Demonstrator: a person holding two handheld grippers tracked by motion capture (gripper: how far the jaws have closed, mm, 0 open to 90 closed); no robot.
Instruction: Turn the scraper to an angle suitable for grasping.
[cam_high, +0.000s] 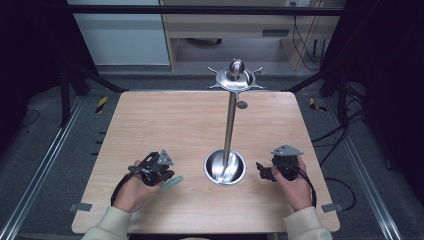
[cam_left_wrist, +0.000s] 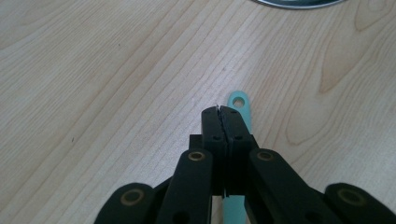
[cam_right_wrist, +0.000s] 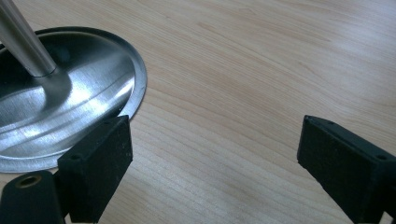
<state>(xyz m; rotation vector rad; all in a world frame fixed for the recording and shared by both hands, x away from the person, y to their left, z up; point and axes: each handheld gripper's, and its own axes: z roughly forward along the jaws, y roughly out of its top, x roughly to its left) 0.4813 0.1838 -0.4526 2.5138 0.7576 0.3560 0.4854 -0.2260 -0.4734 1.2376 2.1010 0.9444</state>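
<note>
A teal flat utensil handle (cam_high: 173, 182) with a hanging hole at its end (cam_left_wrist: 239, 103) sticks out from my left gripper (cam_high: 165, 174), whose jaws are pressed together on it (cam_left_wrist: 220, 112); the rest of the utensil is hidden under the jaws and the hand. A steel hanging stand rises from a round dish base (cam_high: 225, 169) through a thin pole (cam_high: 230, 120) to a hooked crown (cam_high: 235, 76). My right gripper (cam_high: 262, 171) rests just right of the base, open, with bare wood between its pads (cam_right_wrist: 210, 163). The base rim (cam_right_wrist: 135, 88) lies beside its left pad.
The wooden table (cam_high: 170, 120) is bare wood across its far half. A small grey disc (cam_high: 242, 104) lies near the far edge behind the pole. Black frame posts and cables stand off the table's sides.
</note>
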